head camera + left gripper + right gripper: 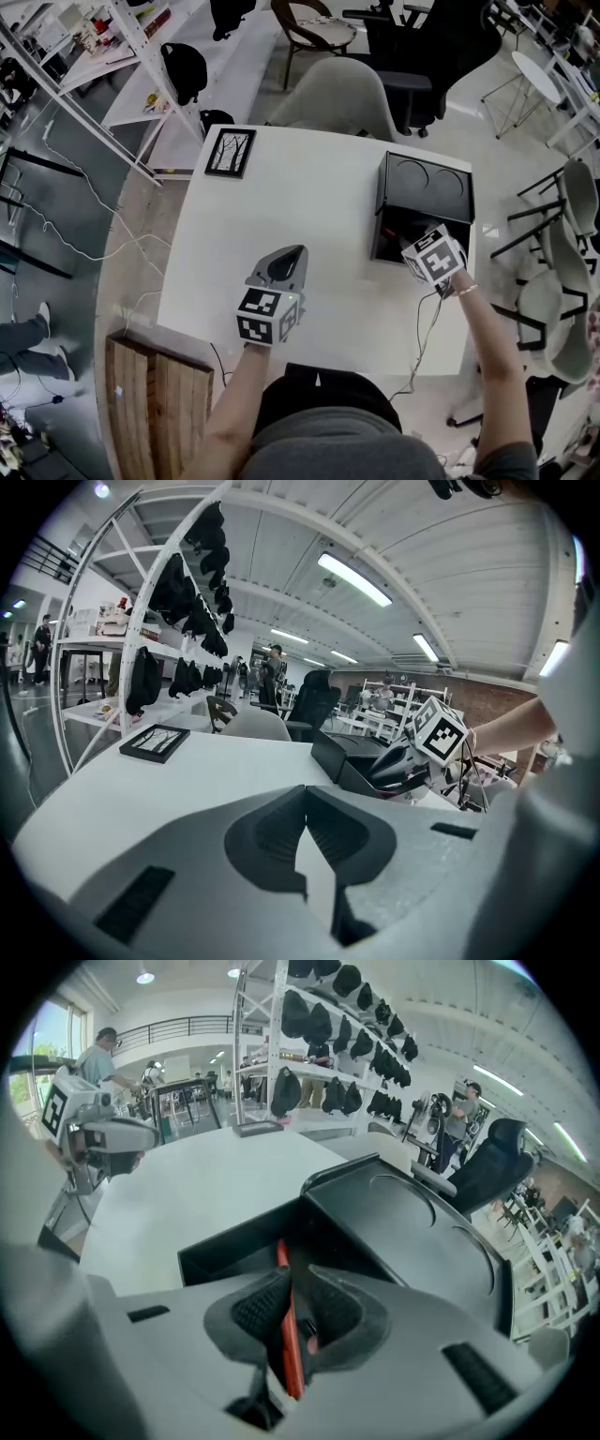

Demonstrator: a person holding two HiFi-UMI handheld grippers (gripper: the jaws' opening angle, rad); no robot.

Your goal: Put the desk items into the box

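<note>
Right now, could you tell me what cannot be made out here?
Box interior, head view: mostly covered by the right hand-held gripper.
Red item, right gripper view: only a thin strip shows between the jaws; identity unclear.
Framed picture, left gripper view: too small to read.

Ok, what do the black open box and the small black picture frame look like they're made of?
Black open box: probably matte moulded plastic, given the round recesses pressed into its top panel and dull sheen. Small black picture frame: matte dark border, wood or plastic, too small to tell.
</note>
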